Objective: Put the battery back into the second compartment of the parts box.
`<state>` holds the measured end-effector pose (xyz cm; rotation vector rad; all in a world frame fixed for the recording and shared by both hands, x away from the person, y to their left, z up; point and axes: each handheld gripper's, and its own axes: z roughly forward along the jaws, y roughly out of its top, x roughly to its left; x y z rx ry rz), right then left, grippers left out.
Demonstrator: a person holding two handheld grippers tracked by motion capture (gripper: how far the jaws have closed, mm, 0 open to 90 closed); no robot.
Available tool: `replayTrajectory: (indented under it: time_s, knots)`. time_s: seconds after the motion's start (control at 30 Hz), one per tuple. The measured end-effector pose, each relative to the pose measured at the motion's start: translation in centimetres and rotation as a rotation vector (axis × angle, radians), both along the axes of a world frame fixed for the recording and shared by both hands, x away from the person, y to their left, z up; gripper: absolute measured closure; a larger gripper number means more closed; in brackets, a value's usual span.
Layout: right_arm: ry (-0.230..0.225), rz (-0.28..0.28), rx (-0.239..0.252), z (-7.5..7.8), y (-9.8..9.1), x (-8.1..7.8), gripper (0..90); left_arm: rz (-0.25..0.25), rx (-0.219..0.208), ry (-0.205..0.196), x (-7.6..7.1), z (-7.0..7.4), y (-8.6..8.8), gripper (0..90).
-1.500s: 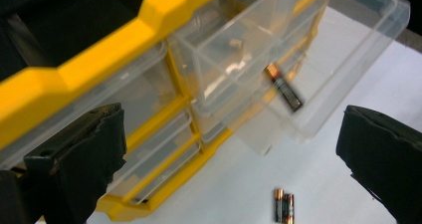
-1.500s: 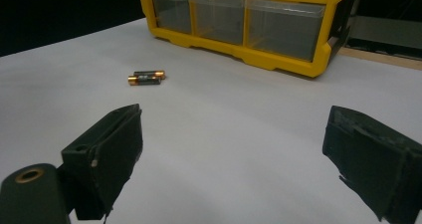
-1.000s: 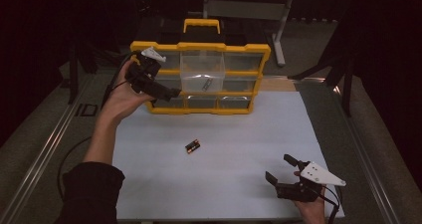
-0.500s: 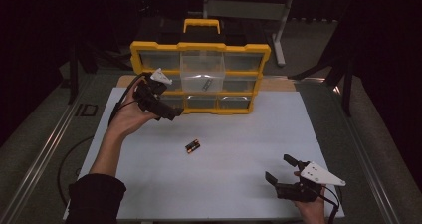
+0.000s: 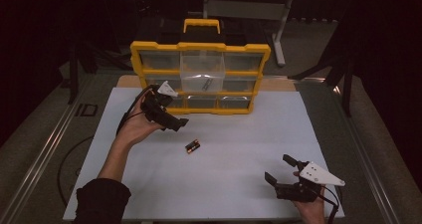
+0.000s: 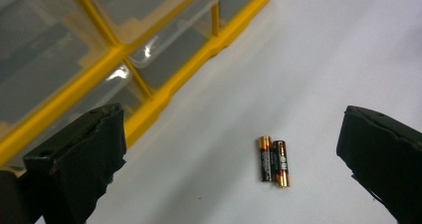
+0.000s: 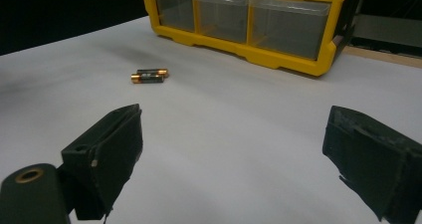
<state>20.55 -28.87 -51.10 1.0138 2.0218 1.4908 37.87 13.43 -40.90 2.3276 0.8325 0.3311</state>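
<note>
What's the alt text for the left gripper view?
Two batteries lie side by side and touching on the white table, framed between the open black jaws of the left tongs, which hold nothing. A yellow organizer with clear drawers runs across the upper left.

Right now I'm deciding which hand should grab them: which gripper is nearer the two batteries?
Left. The left gripper hovers open just up and left of the batteries, by the yellow organizer. The right gripper sits open far off at the table's near right.
</note>
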Motion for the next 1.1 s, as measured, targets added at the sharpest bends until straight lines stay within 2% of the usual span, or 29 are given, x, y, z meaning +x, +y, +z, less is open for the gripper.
replayTrajectory:
  time_s: [0.2, 0.3, 0.4, 0.57, 0.8, 0.97, 1.0, 1.1]
  knots:
    - [0.001, 0.004, -0.003, 0.0, 0.1, 0.0, 8.4, -0.014, 0.016, 0.027, -0.1, -2.0, -0.8, 0.1]
    - [0.001, 0.003, -0.004, 0.0, 0.0, 0.0, 8.3, -0.021, 0.032, 0.036, -0.1, -2.6, -1.0, 0.1]
    - [0.002, 0.002, -0.004, 0.0, 0.0, 0.0, 8.4, -0.026, 0.036, 0.058, 0.0, -3.3, -1.3, 0.1]
    - [0.001, 0.002, -0.005, 0.0, 0.0, 0.0, 8.4, -0.016, 0.07, 0.094, 0.1, -5.0, -1.7, 0.1]
    - [-0.001, 0.001, -0.004, 0.0, 0.0, 0.0, 8.4, -0.026, 0.102, 0.108, 0.1, -6.7, -2.4, 0.4]
    - [0.0, 0.002, -0.004, 0.0, 0.0, 0.0, 8.4, -0.021, 0.115, 0.119, 0.1, -7.5, -2.8, 3.4]
    - [-0.001, 0.002, -0.006, 0.0, 0.0, 0.0, 8.4, -0.021, 0.131, 0.126, 0.2, -7.9, -3.0, 3.9]
    - [0.0, 0.002, -0.004, 0.0, 0.0, 0.0, 8.4, -0.021, 0.129, 0.135, 0.1, -8.6, -3.3, 6.1]
